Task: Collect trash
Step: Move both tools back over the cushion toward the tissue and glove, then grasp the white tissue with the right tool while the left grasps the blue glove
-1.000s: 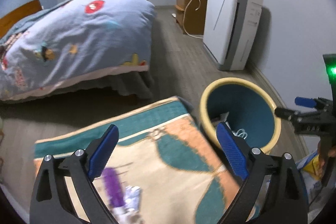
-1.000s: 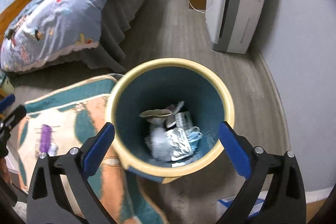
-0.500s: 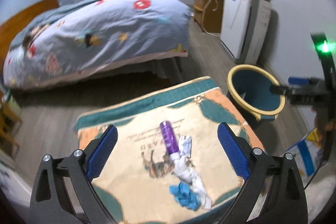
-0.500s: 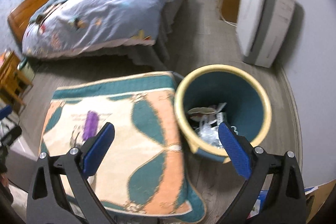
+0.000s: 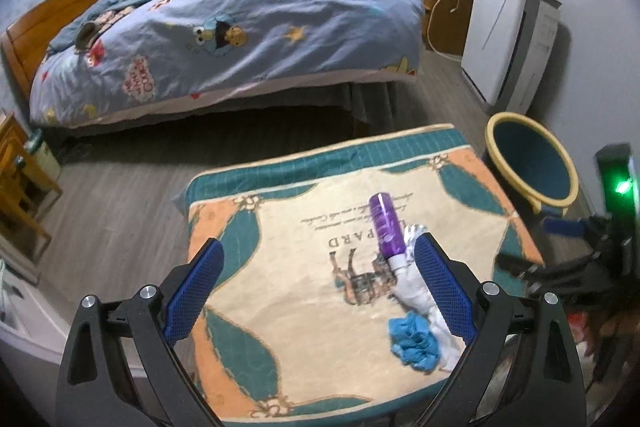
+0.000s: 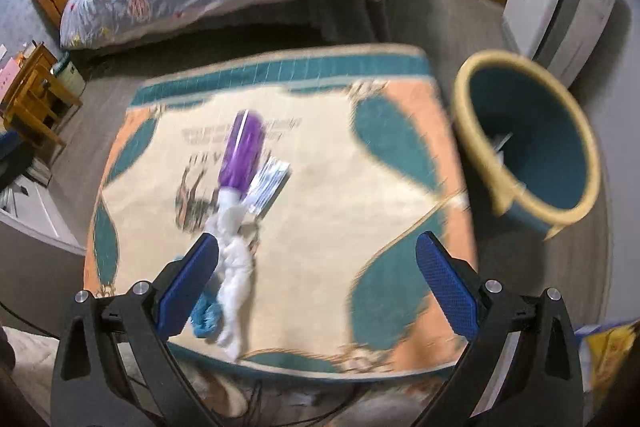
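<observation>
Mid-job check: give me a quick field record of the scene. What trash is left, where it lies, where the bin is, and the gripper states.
surface: patterned cloth
trash left: purple bottle, silver wrapper, white tissue, blue crumpled piece
layout: clustered in one line, touching
bin: teal bin with yellow rim, on the floor right of the cloth, some trash inside
left gripper: open, empty
right gripper: open, empty

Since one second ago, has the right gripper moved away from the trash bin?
Yes. The right gripper now hovers over the patterned cloth; the trash bin lies to its right.
</observation>
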`<state>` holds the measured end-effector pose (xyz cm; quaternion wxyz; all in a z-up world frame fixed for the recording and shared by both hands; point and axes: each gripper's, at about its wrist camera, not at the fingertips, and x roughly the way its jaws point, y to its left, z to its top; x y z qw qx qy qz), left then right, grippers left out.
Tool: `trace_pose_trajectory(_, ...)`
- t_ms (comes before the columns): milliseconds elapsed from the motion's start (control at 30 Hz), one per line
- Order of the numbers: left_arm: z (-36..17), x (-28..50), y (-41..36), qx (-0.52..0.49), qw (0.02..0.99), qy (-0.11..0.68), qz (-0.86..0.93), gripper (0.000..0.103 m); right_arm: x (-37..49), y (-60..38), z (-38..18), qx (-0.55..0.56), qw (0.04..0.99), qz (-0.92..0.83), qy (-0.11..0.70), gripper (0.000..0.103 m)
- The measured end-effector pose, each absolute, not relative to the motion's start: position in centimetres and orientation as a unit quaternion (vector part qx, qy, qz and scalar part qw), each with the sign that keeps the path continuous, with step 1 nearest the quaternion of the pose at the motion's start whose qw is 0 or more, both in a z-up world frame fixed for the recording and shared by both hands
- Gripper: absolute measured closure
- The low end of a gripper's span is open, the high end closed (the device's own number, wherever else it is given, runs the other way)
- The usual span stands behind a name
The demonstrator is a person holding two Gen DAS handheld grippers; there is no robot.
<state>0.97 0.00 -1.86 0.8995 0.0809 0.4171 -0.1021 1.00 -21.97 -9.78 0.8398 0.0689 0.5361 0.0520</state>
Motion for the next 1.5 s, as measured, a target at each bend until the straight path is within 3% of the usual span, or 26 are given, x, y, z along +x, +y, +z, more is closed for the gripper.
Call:
trace_pose_trajectory(433, -3.0, 2.2, 2.6, 0.058, 0.891, 0.443, -0.083, 0.008, 2.5, -16.2, -15.0, 0.024, 0.81, 0.097, 0.577, 0.008)
trace_pose_trajectory(633, -3.8, 2.6, 2.9, 0.055, 0.886, 0.455, -0.078, 0.008, 2.9, -14.3, -16.5, 0.015, 0.792, 0.13, 0.596, 0.04)
trace_pose_trajectory(700, -4.0, 2.7, 2.7, 0.058, 0.884, 0.458, -0.078, 0.008, 3.1, -14.4, -17.0, 0.032, 0.782, 0.142, 0.606, 0.066)
trace_pose_trajectory(767, -4.2, 2.6, 2.4, 0.057, 0.88, 0.463, -0.084, 0.008, 3.2, -14.7, -16.9, 0.049, 0.774, 0.151, 0.613, 0.077)
trace_pose_trajectory(900, -4.9, 2.3, 1.5, 0.057, 0.873, 0.474, -0.104, 0.008, 3.0, -16.5, -13.8, 0.072, 0.772, 0.153, 0.612, 0.077)
trace_pose_trajectory(1067, -6.3, 2.0, -0.7, 0.078, 0.861, 0.487, -0.126, 0.008, 3.0, -19.8, -8.3, 0.017, 0.802, 0.137, 0.581, 0.077)
trace_pose_trajectory(1300, -10.8, 0.7, -4.5, 0.113, 0.814, 0.545, -0.17, 0.008, 3.2, -25.1, -8.6, 0.089, 0.81, 0.11, 0.568, 0.077)
trace_pose_trajectory(1500, -13.4, 0.2, -6.8, 0.127, 0.782, 0.581, -0.189, 0.008, 3.4, -26.0, -8.1, 0.085, 0.817, 0.111, 0.559, 0.077)
